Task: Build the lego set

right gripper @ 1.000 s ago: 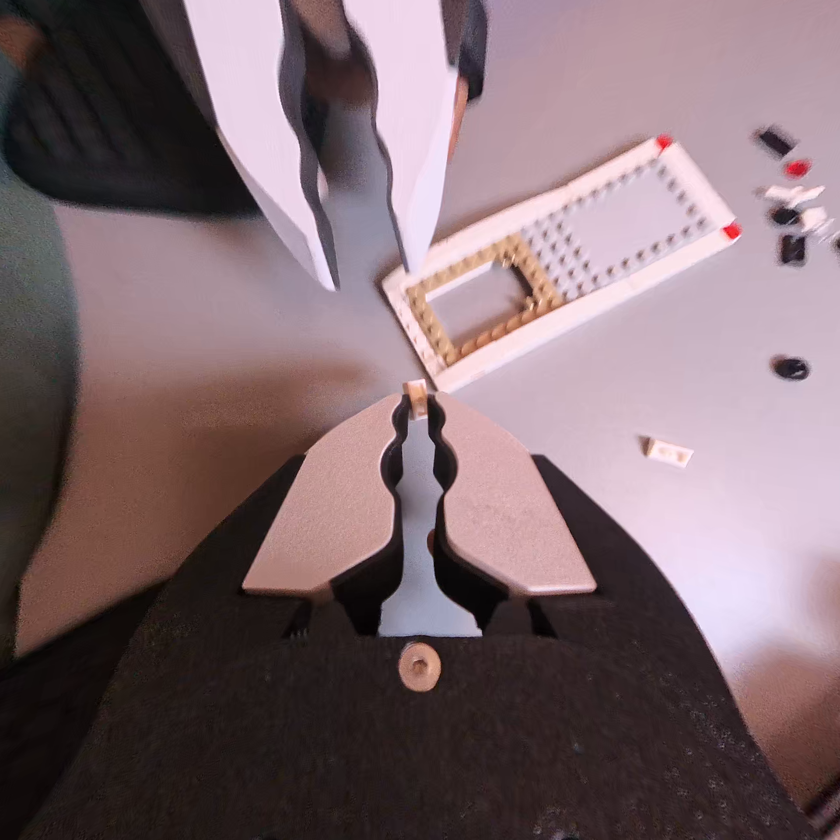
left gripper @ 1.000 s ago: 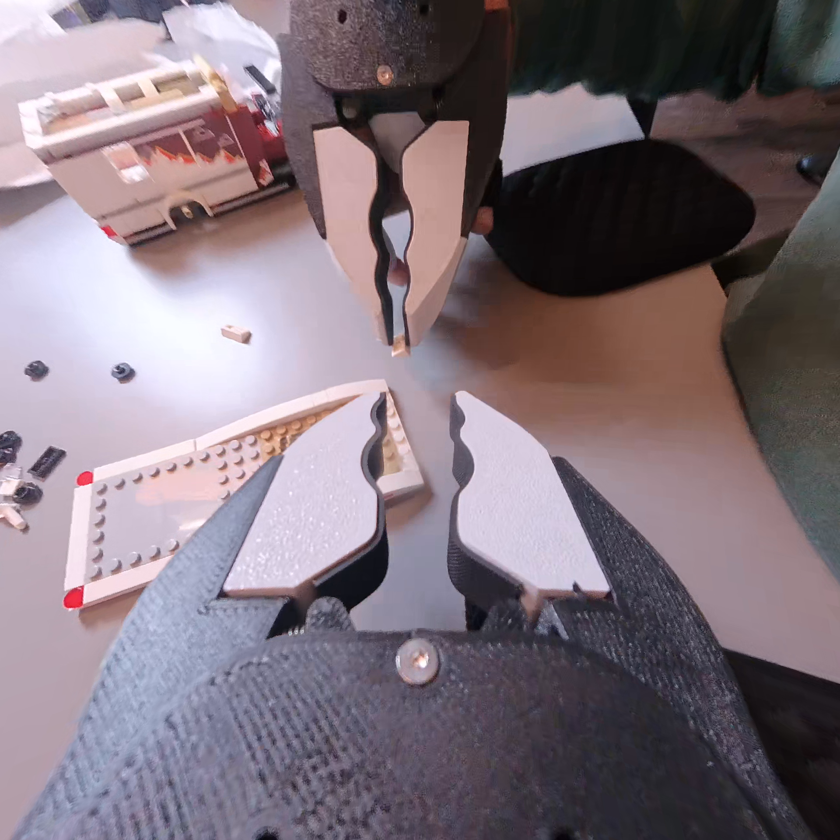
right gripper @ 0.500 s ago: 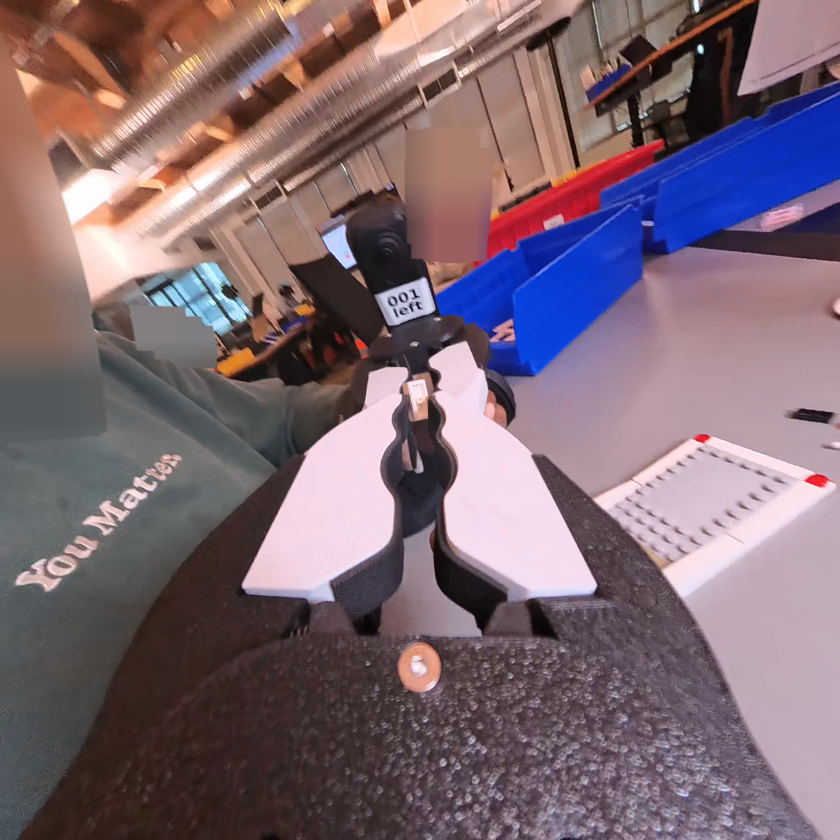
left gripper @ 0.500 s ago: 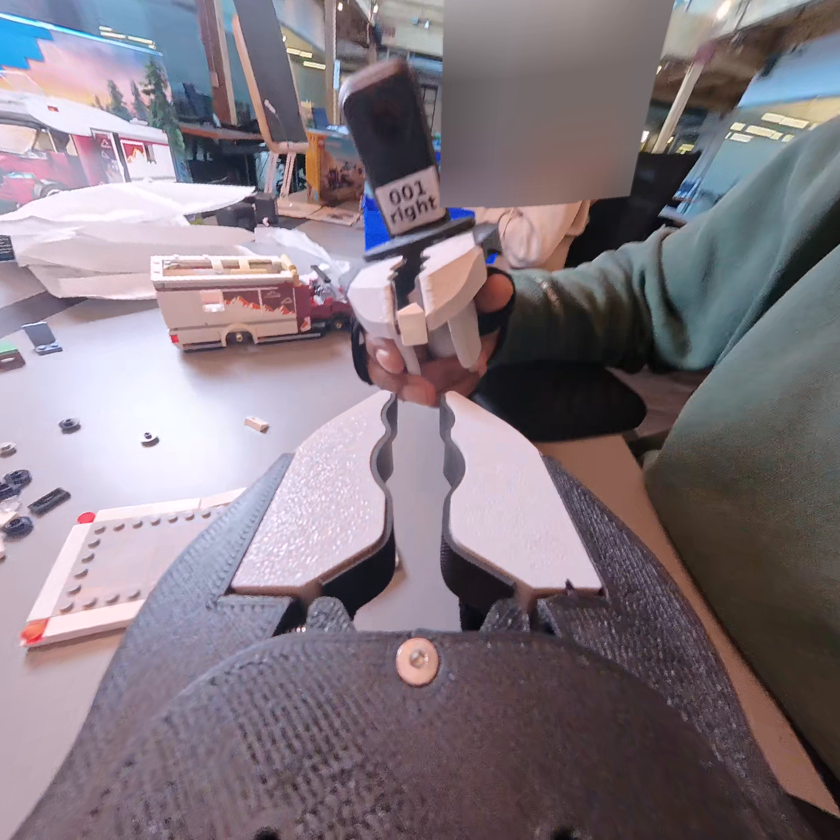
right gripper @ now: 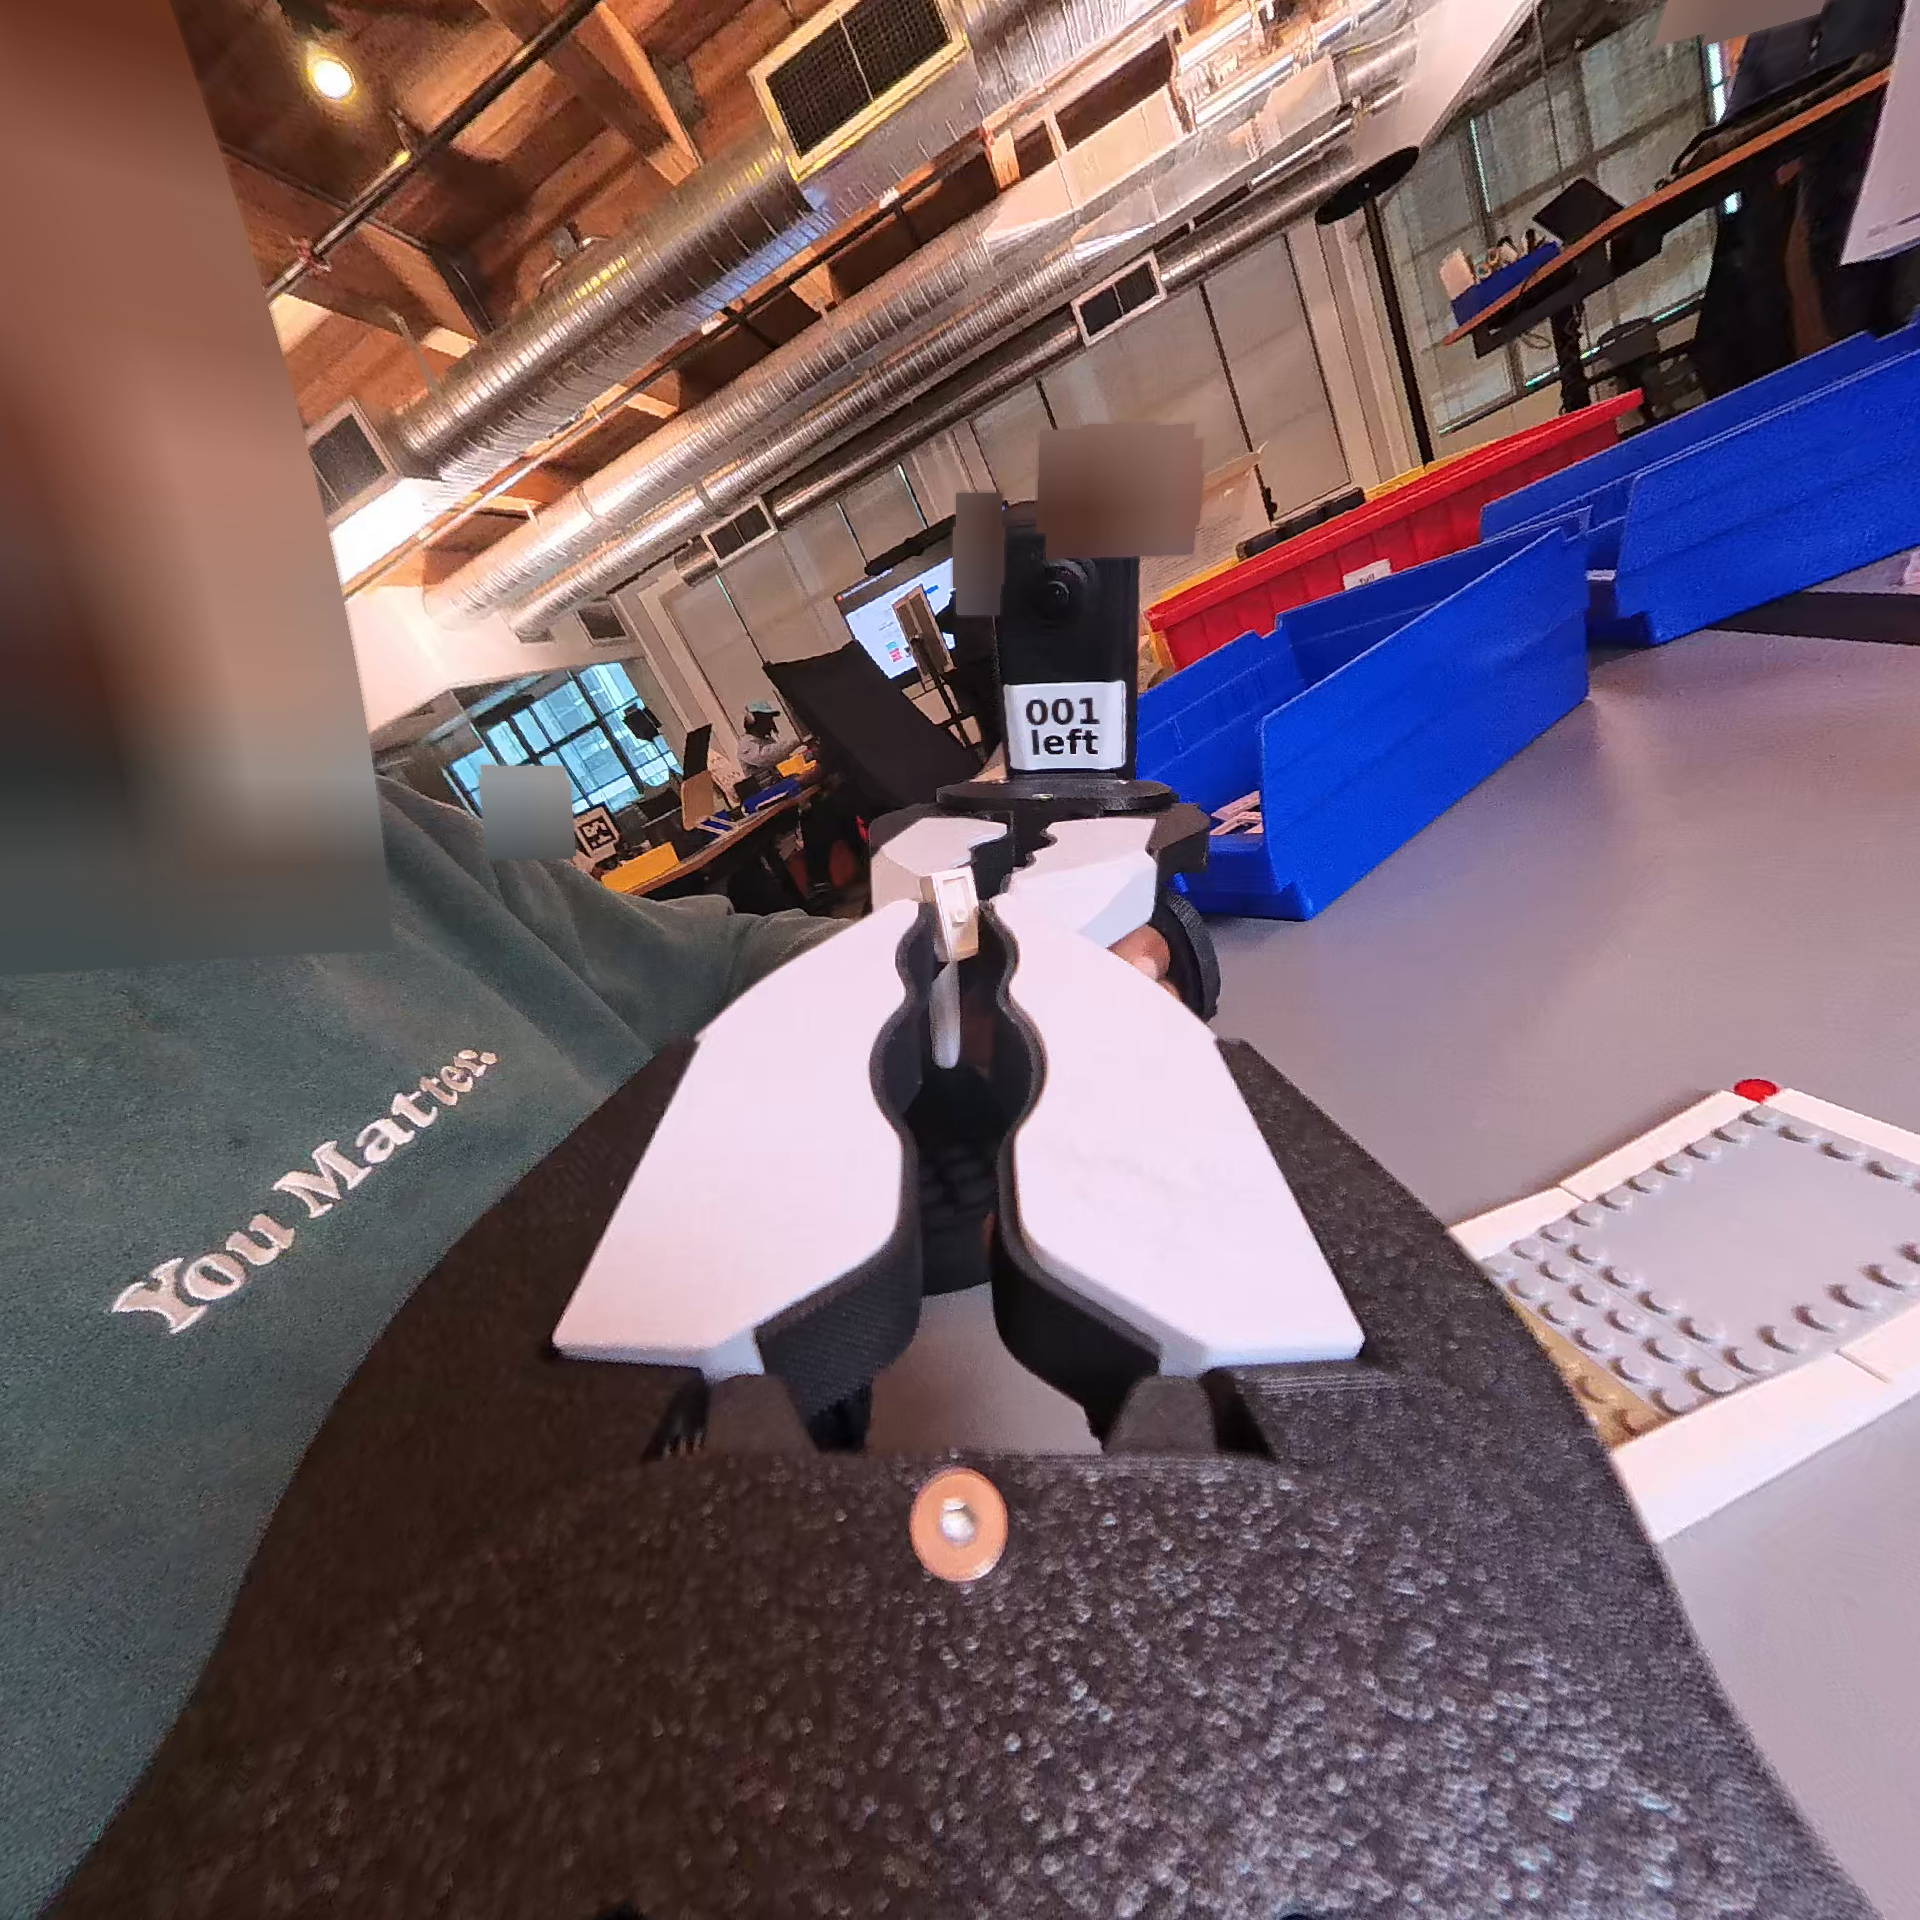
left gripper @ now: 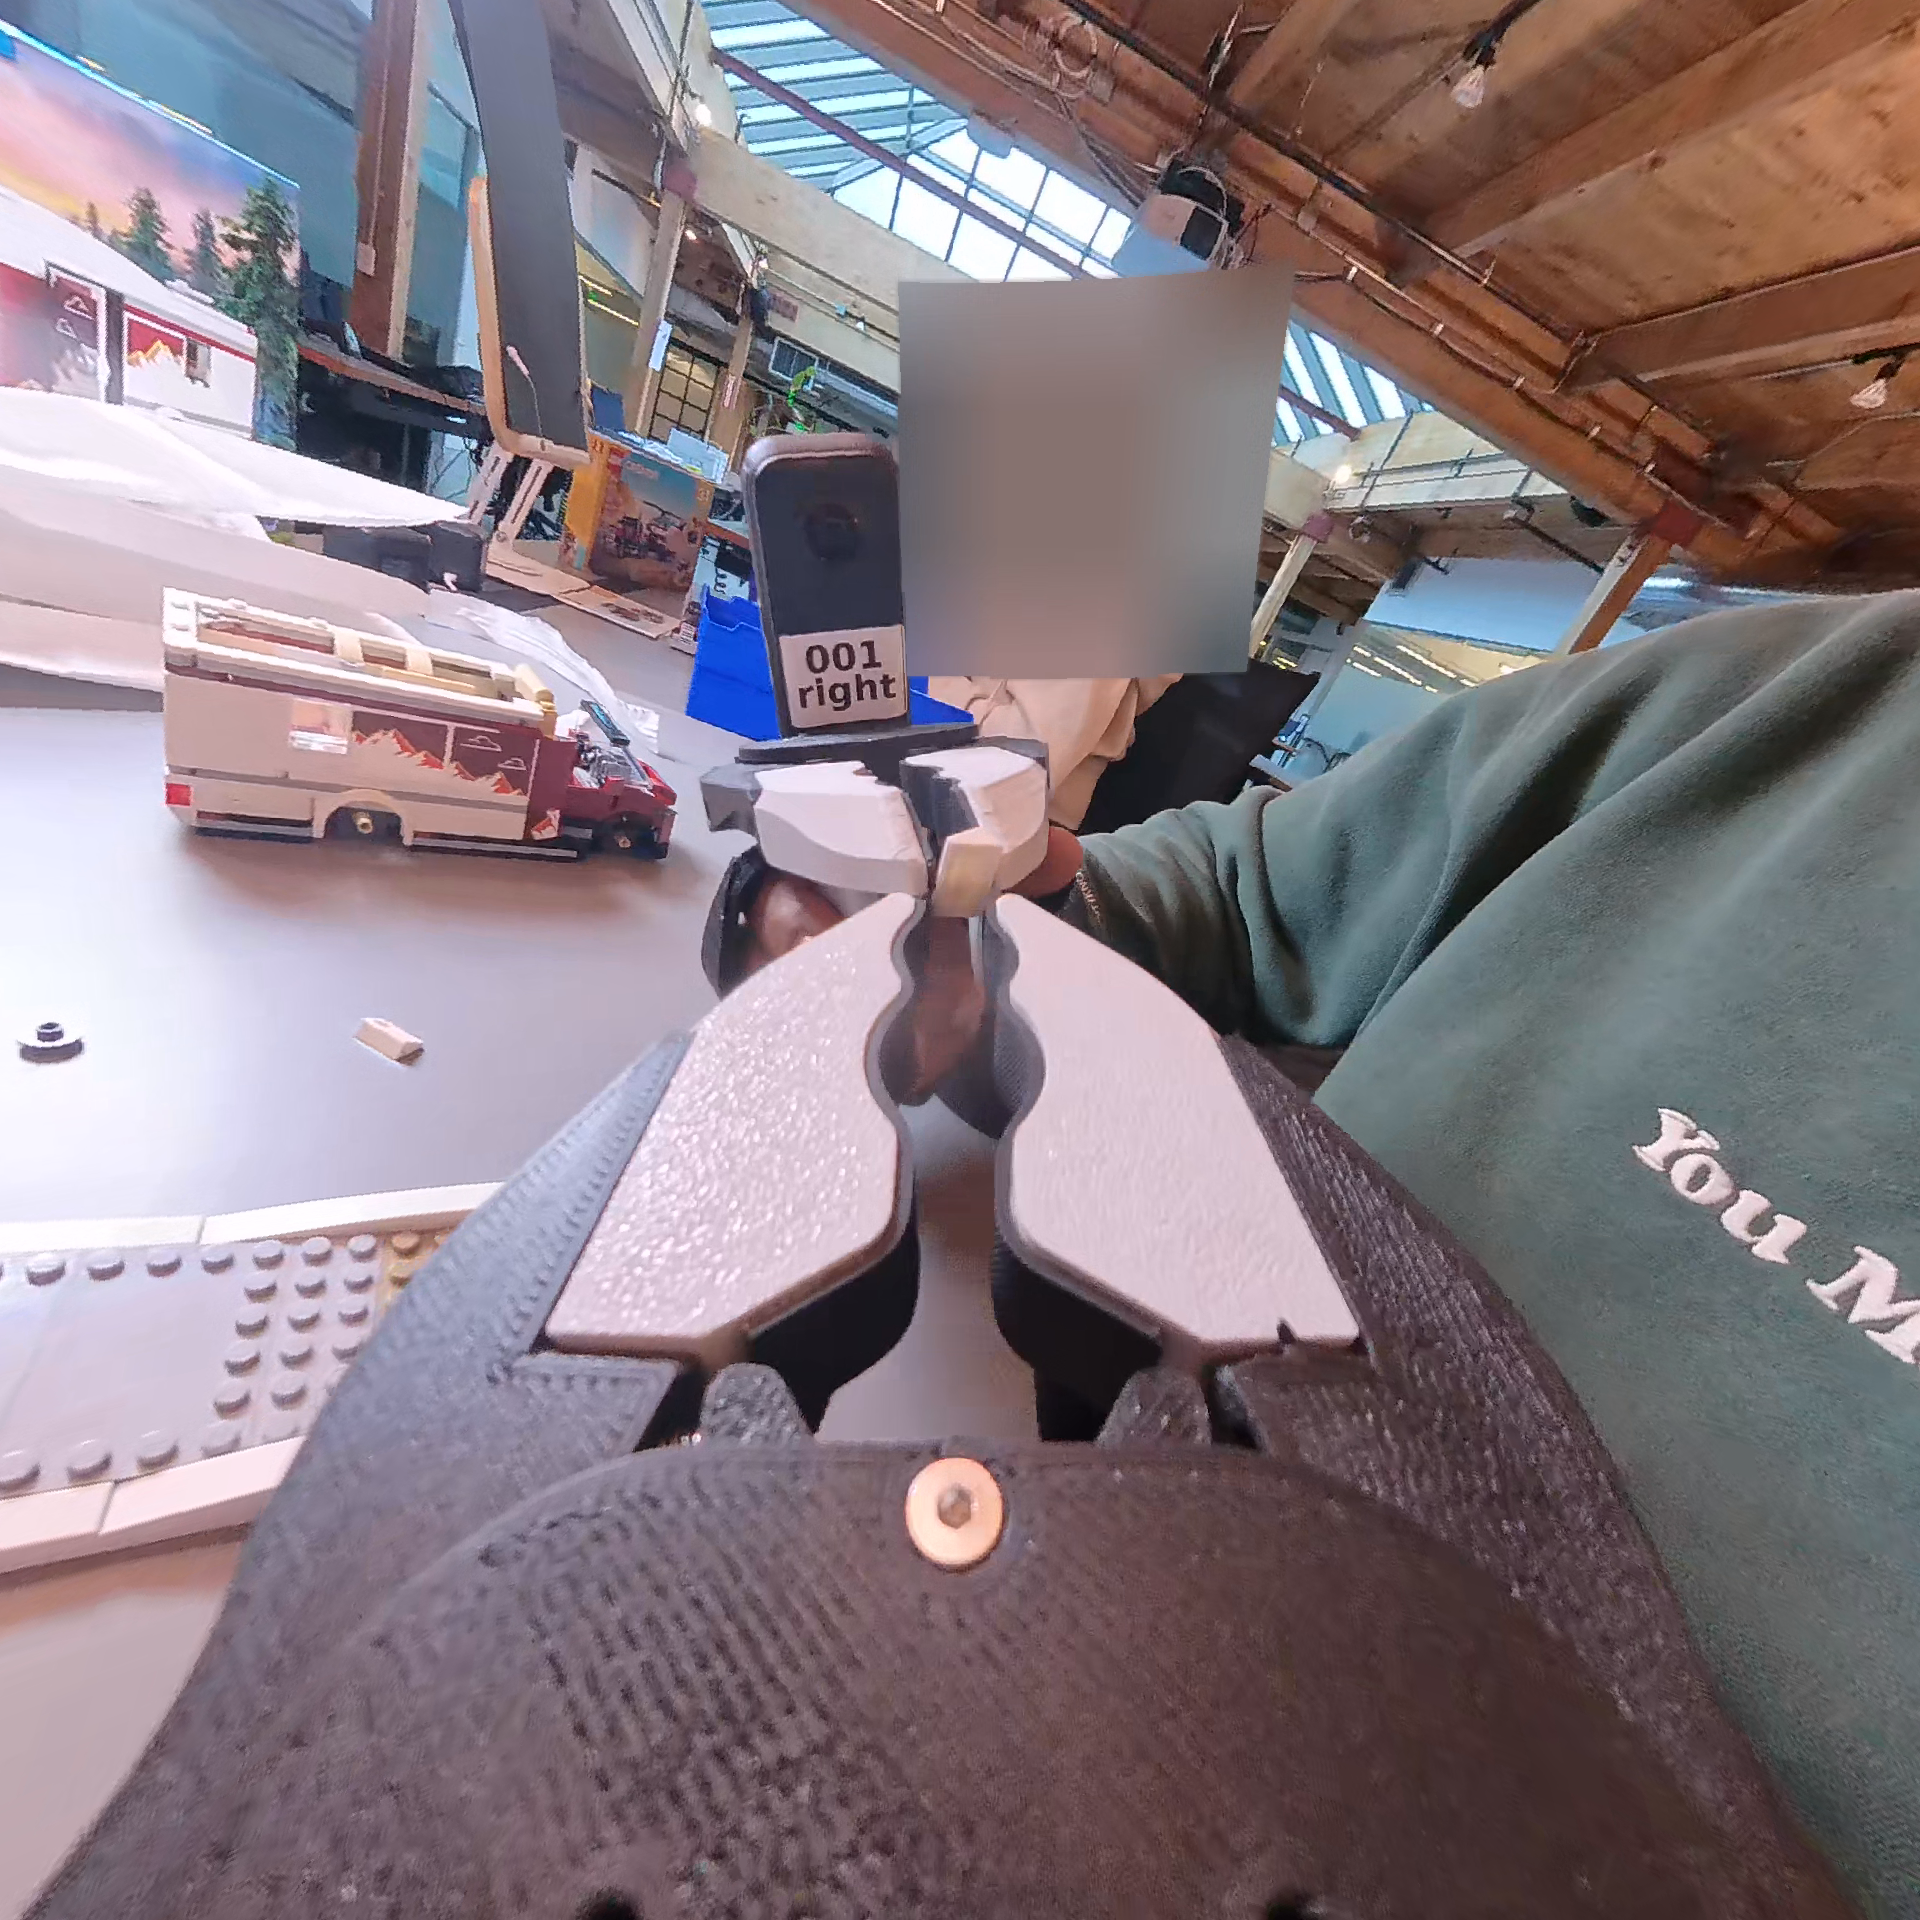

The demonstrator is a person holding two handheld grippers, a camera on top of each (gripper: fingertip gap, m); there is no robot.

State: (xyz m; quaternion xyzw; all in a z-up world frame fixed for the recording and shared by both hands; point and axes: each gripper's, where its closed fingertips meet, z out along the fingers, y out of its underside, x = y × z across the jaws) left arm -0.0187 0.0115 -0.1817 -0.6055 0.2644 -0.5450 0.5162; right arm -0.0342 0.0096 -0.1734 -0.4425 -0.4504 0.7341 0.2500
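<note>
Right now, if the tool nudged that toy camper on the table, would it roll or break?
The toy camper would likely roll: it stands on wheels on the smooth table. It looks brick-built, so a hard shove could pop pieces off. Probably light.

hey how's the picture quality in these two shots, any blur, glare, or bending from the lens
Left wrist view: mostly sharp; the toy camper van is crisp, bright skylights wash out the top, and wide-angle bending curves the studded plate at the edge. Right wrist view: the blue bins are clear, a ceiling lamp flares, and the ducts bow. Flat blurred patches in both were added afterwards.
</note>
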